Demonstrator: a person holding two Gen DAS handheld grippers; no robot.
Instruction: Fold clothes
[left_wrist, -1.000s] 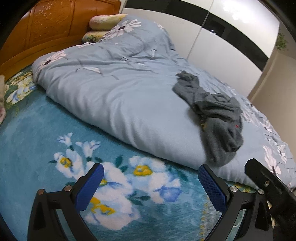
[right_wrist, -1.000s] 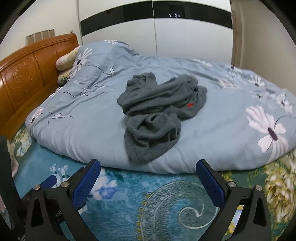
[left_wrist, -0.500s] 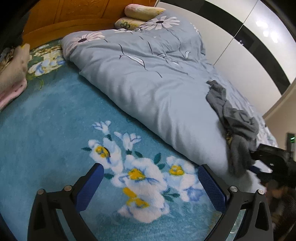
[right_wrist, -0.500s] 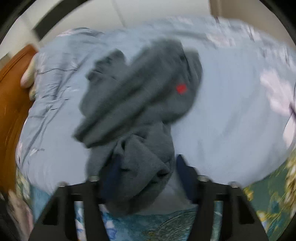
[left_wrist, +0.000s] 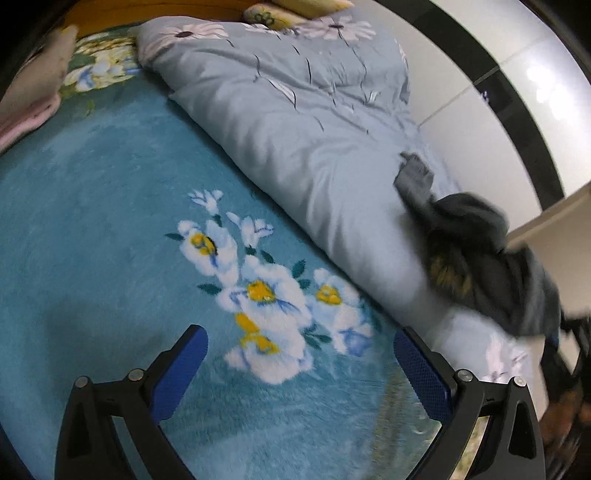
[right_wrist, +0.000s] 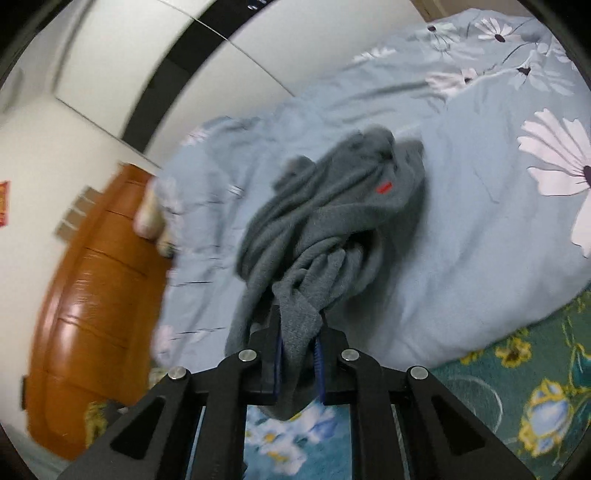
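Grey fleece garment (right_wrist: 332, 221): crumpled, bunched in thick folds, small red tag on upper side. One end pinched between right gripper (right_wrist: 298, 347) fingers; rest trails across pale blue floral duvet (right_wrist: 480, 229) near bed edge.

My pads (left_wrist: 421, 373) were blue; the garment (right_wrist: 332, 206) grey with a red tag, the duvet (left_wrist: 295, 122) pale blue with white flowers.
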